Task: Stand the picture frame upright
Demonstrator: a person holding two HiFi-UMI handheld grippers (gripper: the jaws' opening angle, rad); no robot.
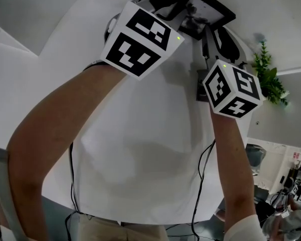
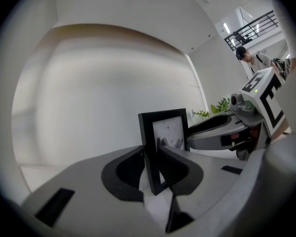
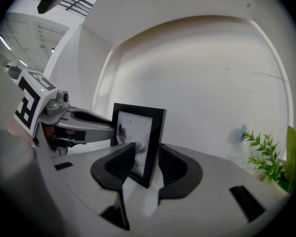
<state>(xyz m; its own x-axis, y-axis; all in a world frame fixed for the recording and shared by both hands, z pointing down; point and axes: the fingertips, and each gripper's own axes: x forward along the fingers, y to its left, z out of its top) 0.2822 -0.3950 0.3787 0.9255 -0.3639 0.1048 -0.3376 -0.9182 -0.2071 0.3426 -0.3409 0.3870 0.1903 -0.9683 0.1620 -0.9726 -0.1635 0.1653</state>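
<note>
The picture frame (image 1: 203,14) is at the far side of the white round tabletop (image 1: 140,149), between the 2 tools. The left hand-held gripper (image 2: 150,168) is clamped on 1 side edge of the picture frame, pads tight on front and back. The right hand-held gripper (image 3: 145,164) straddles the opposite edge, but its jaws stand slightly off the moulding and do not pinch it. The picture frame looks roughly vertical. No view shows whether its foot rests on the tabletop or a rear stand is out. This looks like the setting-down step. The next move calls for checking that it balances before the left grip loosens, then drawing both tools away sideways without nudging it.
</note>
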